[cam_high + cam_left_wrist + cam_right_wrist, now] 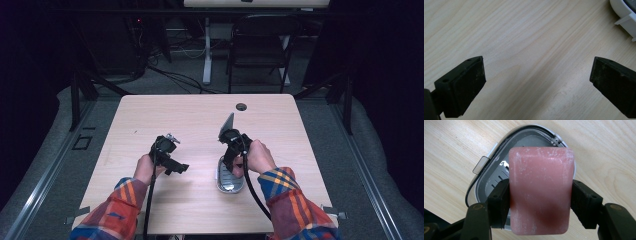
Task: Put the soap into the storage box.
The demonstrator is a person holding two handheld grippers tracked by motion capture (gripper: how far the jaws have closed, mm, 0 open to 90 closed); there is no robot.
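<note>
Right gripper (539, 195): jaws clamped on the two long sides of a pink soap bar (540, 190), pads pressing it from either side. In the high view this gripper (231, 162) sits at about 4 o'clock from the tabletop's centre, pointing down.

Pink soap bar: rounded rectangular block with a whitish, scuffed surface, held over the soap dish; whether it touches the dish cannot be told.

Soap dish (491, 177): white outer shell with a grey slotted inner tray and a small tab at its 9 o'clock edge in the right gripper view. In the high view it (227, 184) lies flat on the tabletop under the right hand (260, 157), toward the near edge.

Left gripper (536, 85): jaws wide apart, nothing between them, bare wood beneath. A corner of the white dish (624, 12) shows at 1 o'clock in the left gripper view. In the high view this gripper (172, 160) is at about 8 o'clock from centre, well apart from the dish.

Tabletop (190, 120): pale wood grain, with a round cable hole (241, 106) at 12 o'clock near the far edge.

Person: plaid sleeves (112, 215) enter from 6 o'clock.
</note>
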